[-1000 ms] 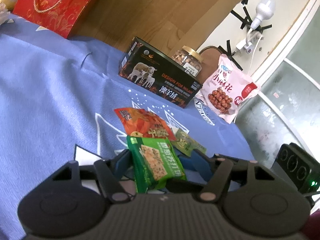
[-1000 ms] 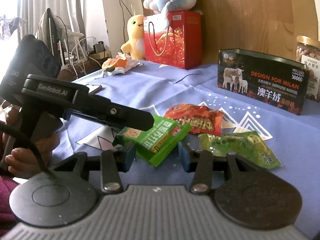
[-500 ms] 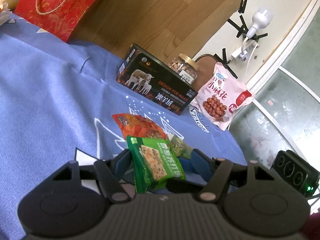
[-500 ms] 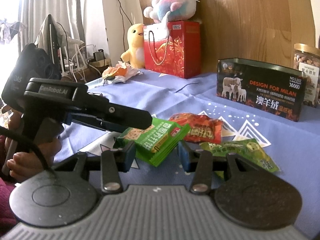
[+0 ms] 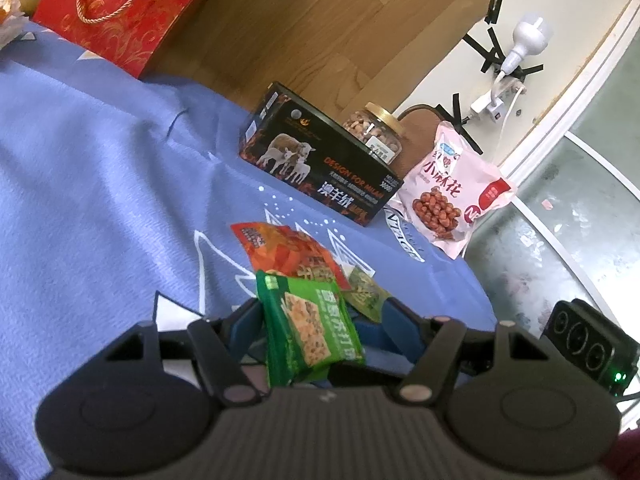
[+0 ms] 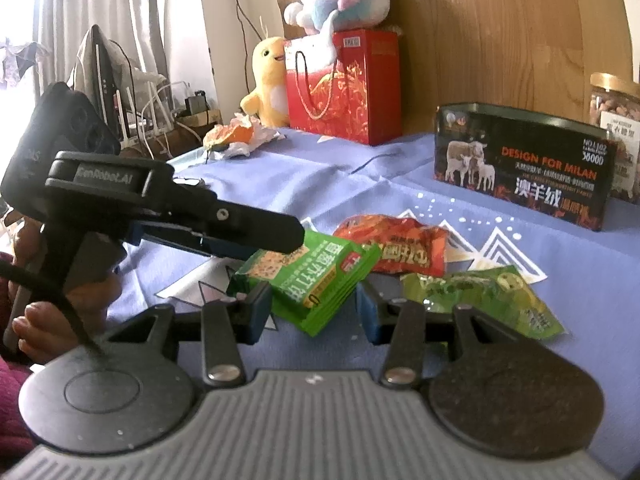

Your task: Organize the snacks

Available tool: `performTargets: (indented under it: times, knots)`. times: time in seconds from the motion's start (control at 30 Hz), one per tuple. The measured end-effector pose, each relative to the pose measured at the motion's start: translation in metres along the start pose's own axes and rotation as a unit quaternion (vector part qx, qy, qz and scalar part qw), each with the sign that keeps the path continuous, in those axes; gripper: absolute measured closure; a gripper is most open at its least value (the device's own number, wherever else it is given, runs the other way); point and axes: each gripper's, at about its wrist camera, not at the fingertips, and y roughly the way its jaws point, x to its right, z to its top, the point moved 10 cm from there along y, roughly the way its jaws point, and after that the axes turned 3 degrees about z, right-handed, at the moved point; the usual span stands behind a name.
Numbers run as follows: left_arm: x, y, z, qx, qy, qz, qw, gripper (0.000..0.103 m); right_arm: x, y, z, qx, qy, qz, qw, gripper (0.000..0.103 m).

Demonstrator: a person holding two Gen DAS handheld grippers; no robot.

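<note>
A green cracker packet (image 5: 310,330) (image 6: 312,280) hangs tilted just above the blue tablecloth (image 5: 100,200). My left gripper (image 5: 320,320) is shut on it, the packet sitting deep between its blue pads. In the right wrist view that gripper (image 6: 292,240) reaches in from the left, over the packet's far corner. My right gripper (image 6: 314,308) is also shut on the packet, its pads pressing both edges near the corner closest to the camera. A red snack packet (image 5: 288,252) (image 6: 396,248) and a pale green one (image 5: 366,294) (image 6: 480,300) lie on the cloth just beyond.
Further back stand a black tin with sheep (image 5: 320,164) (image 6: 520,168), a nut jar (image 5: 374,132) and a pink peanut bag (image 5: 448,196). A red gift bag (image 6: 348,84) and a yellow plush (image 6: 268,80) stand at the far left. The table edge (image 5: 472,288) is near the right.
</note>
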Motion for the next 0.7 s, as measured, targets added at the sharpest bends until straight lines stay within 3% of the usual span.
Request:
performTargets:
  times: [0.7]
  knots:
    - [-0.0035, 0.004, -0.002, -0.009, -0.004, 0.007, 0.9999, 0.036, -0.0004, 0.005, -0.0038, -0.019, -0.001, 0.003, 1.0, 0.048]
